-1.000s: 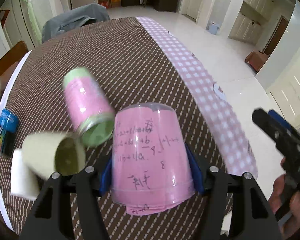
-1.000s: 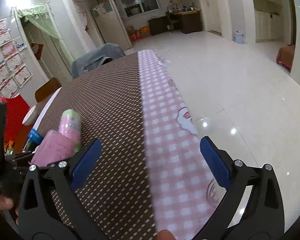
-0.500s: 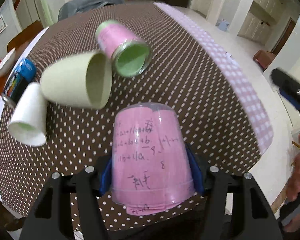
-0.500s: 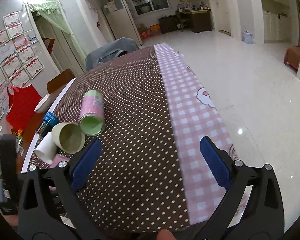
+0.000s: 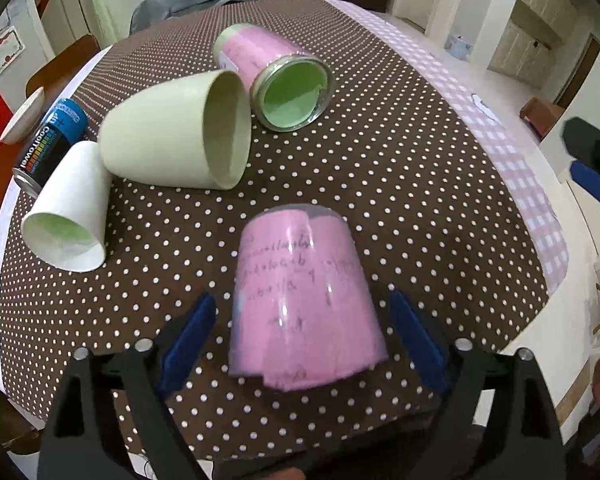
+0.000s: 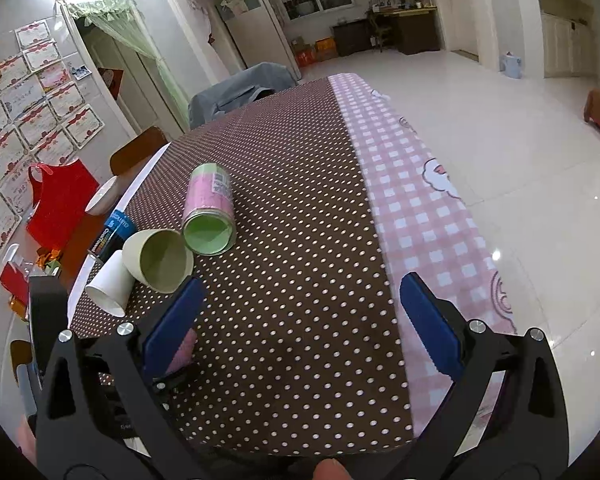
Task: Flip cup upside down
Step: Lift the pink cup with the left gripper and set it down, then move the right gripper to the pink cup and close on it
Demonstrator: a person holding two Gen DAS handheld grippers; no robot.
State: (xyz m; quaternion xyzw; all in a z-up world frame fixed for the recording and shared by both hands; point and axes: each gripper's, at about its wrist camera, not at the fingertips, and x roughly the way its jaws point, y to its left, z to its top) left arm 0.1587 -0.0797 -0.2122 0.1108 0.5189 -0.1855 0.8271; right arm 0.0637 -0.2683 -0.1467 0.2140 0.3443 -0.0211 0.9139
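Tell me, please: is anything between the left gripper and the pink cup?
Nothing visible. The pink cup stands mouth down on the dotted tablecloth, directly between the open fingers of the left gripper, with a gap on each side.

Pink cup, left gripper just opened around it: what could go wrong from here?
1. The pink cup stands upside down near the table edge; the open left gripper straddles it, so a crooked pullback could clip a blue pad on it and tip it.
2. The paper lining pokes out under its rim, so it may sit unevenly.
3. The beige cup and the tin lie on their sides beyond and could roll if bumped.
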